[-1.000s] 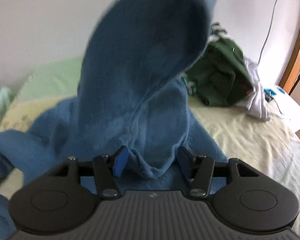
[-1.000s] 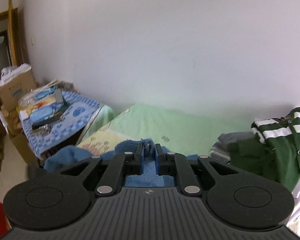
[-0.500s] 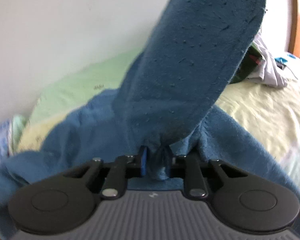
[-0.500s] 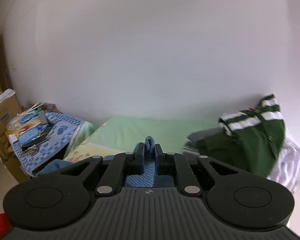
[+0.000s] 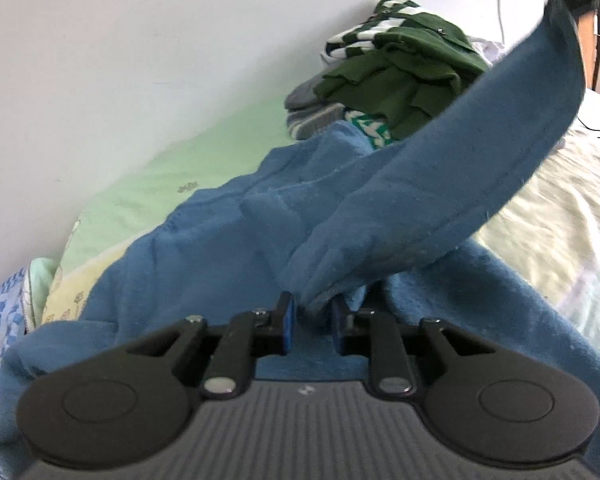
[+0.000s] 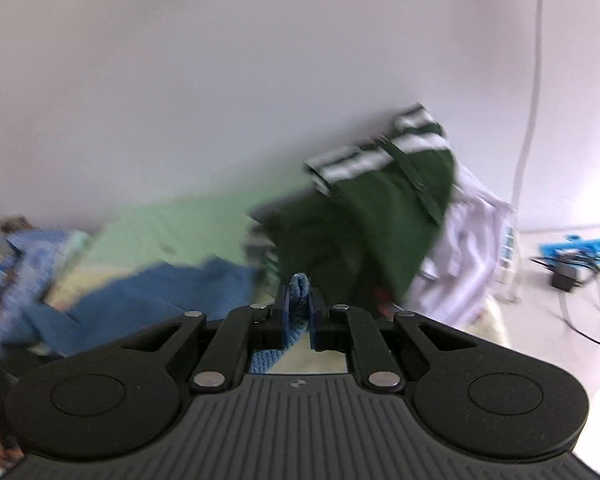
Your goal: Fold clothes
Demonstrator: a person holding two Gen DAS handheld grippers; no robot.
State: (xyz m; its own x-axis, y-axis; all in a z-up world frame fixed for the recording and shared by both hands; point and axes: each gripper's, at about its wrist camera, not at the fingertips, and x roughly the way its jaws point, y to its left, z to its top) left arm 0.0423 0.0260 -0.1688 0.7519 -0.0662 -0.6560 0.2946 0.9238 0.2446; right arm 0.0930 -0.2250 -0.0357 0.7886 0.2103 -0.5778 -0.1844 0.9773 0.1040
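A blue fleece garment (image 5: 204, 264) lies spread on the bed. One long strip of it (image 5: 440, 184) stretches taut from my left gripper (image 5: 313, 320) up toward the top right corner. A bunched fold of that strip sits between the left pads, which grip it while the jaws are opening slightly. In the right wrist view my right gripper (image 6: 299, 308) is shut on a small tuft of the same blue fabric (image 6: 300, 284), with the rest of the garment (image 6: 160, 292) blurred below and to the left.
A pile of dark green clothes with white stripes (image 5: 400, 68) (image 6: 364, 216) sits against the wall, with white garments (image 6: 472, 240) beside it. The pale yellow and green bedsheet (image 5: 540, 208) lies bare at right. A charger and cable (image 6: 564, 276) lie far right.
The left jaws went from wide apart to closed on the fold. The raised blue strip swung from upright down to the right. The right gripper swept right, still holding its tuft.
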